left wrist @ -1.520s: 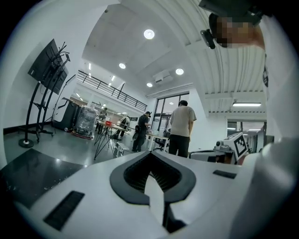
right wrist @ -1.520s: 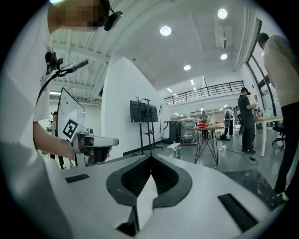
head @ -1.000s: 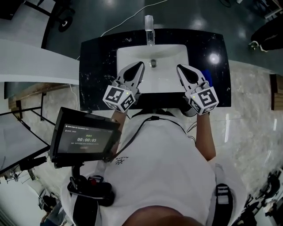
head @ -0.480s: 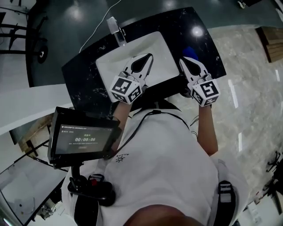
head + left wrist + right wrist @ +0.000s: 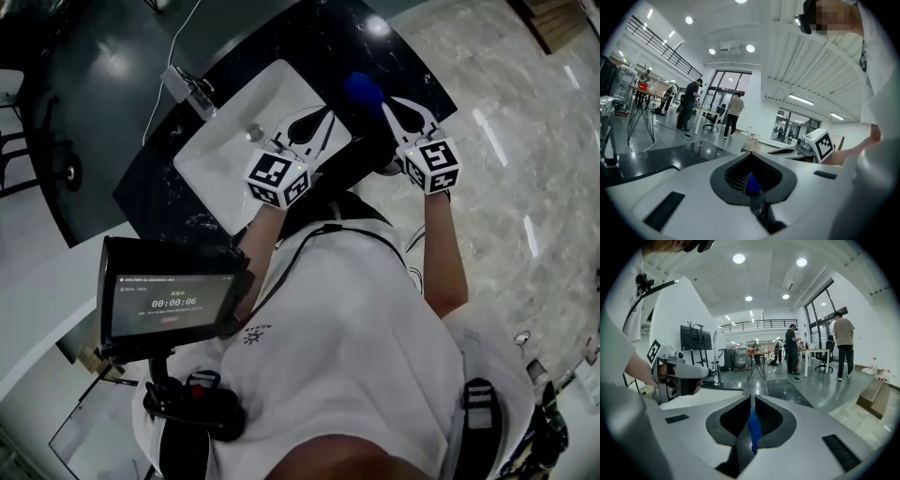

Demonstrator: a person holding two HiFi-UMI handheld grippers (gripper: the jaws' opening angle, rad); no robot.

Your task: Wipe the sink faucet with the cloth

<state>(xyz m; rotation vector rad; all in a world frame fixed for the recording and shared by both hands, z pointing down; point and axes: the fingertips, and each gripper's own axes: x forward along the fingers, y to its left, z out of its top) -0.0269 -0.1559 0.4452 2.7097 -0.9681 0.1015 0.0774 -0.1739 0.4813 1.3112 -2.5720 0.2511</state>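
Nearest the camera is the person's white shirt (image 5: 356,356), with a dark screen (image 5: 173,300) on a mount at their left side showing a timer; both forearms reach forward from the shirt, each ending in a cube with square markers.

The left gripper (image 5: 326,114) hangs over the near right part of the white sink basin (image 5: 220,164); its jaws are pressed together with nothing gripped, and its own view shows only a thin sliver of blue in the slit where they meet; whether that is the cloth seen beyond I cannot tell.

The right gripper (image 5: 387,102) is over the right end of the black countertop (image 5: 150,187), near its front edge; its jaws are likewise closed tight on nothing, with the same narrow blue streak in the seam.

The blue cloth (image 5: 364,91) lies bunched on the countertop just right of the basin, between the two gripper tips and just beyond them, closer to the right one; neither gripper has hold of it.

Further on, the drain (image 5: 253,133) sits in the basin floor; the faucet (image 5: 192,91) stands at the basin's far rim, well apart from both grippers and the cloth; a pale cable (image 5: 169,42) trails off behind it across the grey floor.

In the gripper views, people (image 5: 733,112) stand by tables far across the hall.
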